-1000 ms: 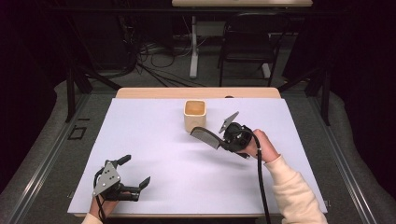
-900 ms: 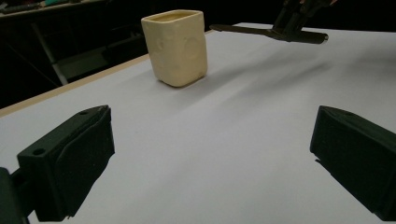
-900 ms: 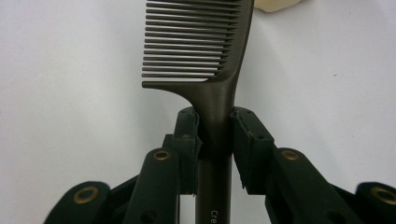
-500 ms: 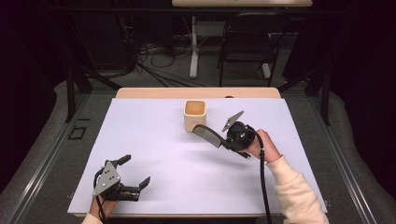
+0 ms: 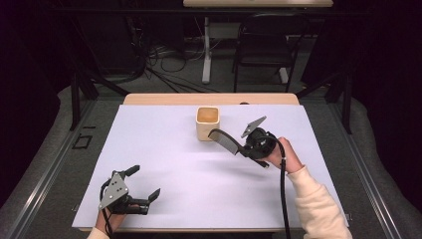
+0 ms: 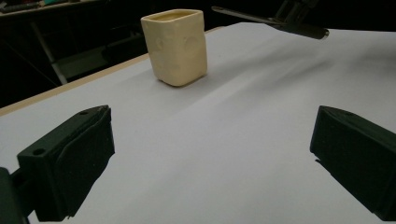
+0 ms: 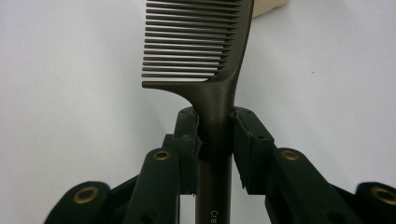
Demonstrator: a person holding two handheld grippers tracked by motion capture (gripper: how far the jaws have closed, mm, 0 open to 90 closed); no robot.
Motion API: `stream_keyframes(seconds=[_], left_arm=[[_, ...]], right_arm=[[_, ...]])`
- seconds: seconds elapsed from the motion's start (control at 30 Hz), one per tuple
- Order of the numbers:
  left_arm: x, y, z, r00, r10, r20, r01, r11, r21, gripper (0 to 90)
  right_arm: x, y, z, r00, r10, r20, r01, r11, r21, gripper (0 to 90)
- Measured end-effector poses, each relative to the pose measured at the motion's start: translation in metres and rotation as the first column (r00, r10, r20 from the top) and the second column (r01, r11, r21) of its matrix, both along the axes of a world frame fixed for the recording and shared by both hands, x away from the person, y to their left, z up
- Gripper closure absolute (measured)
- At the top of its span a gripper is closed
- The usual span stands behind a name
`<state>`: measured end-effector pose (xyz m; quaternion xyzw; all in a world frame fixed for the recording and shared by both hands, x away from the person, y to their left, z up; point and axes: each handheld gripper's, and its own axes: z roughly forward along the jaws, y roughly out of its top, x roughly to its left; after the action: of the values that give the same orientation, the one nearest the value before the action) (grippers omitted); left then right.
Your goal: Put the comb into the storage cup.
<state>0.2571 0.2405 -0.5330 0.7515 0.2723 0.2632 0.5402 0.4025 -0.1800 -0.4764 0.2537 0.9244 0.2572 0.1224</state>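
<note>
A dark wide-toothed comb (image 5: 225, 140) (image 7: 198, 42) is clamped by its handle in my right gripper (image 5: 245, 148) (image 7: 215, 128), right of the table's middle. The comb hangs above the white sheet, and its toothed end points left toward a cream square cup (image 5: 207, 122) (image 6: 176, 45) that stands upright at the back centre. The comb's tip is just in front of and beside the cup. My left gripper (image 5: 145, 181) (image 6: 210, 154) rests near the front left edge, open, with nothing between its jaws. In the left gripper view the comb (image 6: 247, 17) shows far off at top right.
A white sheet (image 5: 164, 144) covers the wooden table. A strip of bare wood (image 5: 164, 99) runs along the far edge. Beyond the table stand a chair (image 5: 263, 45) and loose cables on the floor.
My right gripper has drifted slightly to the right with the comb, whose tip has lifted a little. The left gripper has stayed where it was.
</note>
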Motion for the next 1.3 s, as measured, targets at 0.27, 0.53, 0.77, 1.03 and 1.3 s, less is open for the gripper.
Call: stream_keyframes(seconds=[0.27,0.53,0.77,1.03,1.3], left_arm=[[0.0008,0.0009,-0.0003,1.0,-0.003,-0.004,0.003,1.0,0.002,0.0],[0.001,0.0006,-0.0005,1.0,-0.001,-0.005,0.001,1.0,0.005,0.0],[0.001,0.0005,-0.0006,1.0,-0.001,-0.006,0.001,1.0,0.006,0.0],[0.001,0.0002,-0.0008,1.0,-0.002,-0.005,0.002,0.9999,0.011,0.0],[0.001,0.0,-0.0009,1.0,-0.002,-0.007,0.002,0.9999,0.01,0.0]], right_arm=[[0.0004,-0.0016,0.0028,0.9997,-0.013,0.019,0.012,1.0,0.014,72.3],[-0.0003,-0.0029,0.0062,0.9983,-0.028,0.051,0.026,0.999,0.044,72.3],[-0.0003,-0.004,0.0087,0.9969,-0.046,0.064,0.042,0.997,0.062,72.4],[0.0009,-0.0049,0.0087,0.9953,-0.058,0.078,0.052,0.996,0.076,72.4],[0.0019,-0.0074,0.01,0.9926,-0.08,0.092,0.071,0.992,0.1,72.3]])
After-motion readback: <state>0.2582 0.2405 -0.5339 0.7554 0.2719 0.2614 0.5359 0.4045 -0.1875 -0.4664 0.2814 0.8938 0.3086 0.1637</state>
